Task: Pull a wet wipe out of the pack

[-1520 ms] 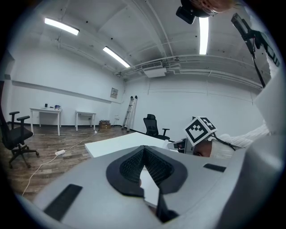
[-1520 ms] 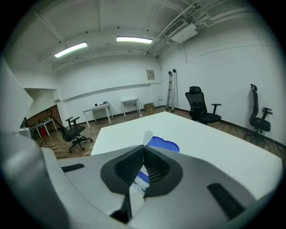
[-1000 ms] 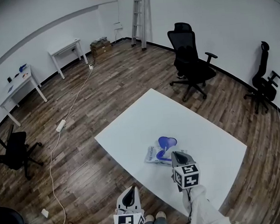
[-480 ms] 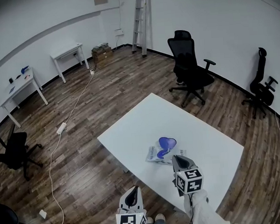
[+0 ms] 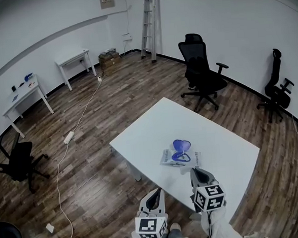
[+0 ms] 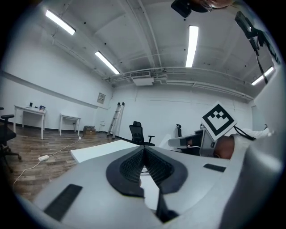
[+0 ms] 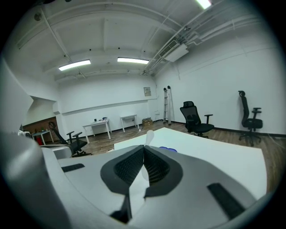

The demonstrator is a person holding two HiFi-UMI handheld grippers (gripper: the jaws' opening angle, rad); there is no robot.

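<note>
The wet wipe pack (image 5: 178,157) lies on the white table (image 5: 227,151) with its blue lid (image 5: 181,145) flipped up. My right gripper (image 5: 195,172) hovers just on the near side of the pack, above the table's front part. Its jaws are shut on a thin white wipe (image 7: 149,135), which sticks up past the fingertips in the right gripper view (image 7: 144,151); the blue lid (image 7: 168,149) shows just beyond. My left gripper (image 5: 155,198) hangs off the table's near edge, shut and holding nothing (image 6: 143,151). The left gripper view catches the right gripper's marker cube (image 6: 218,121).
Two black office chairs (image 5: 202,69) (image 5: 276,84) stand beyond the table. A ladder (image 5: 148,24) leans on the far wall, with small white desks (image 5: 73,60) at the left. A cable and power strip (image 5: 68,138) lie on the wooden floor. Another black chair (image 5: 17,163) stands left.
My right gripper has drawn back from the pack toward the table's near edge and risen, still shut. The left gripper has shifted right and up, closer to the table edge.
</note>
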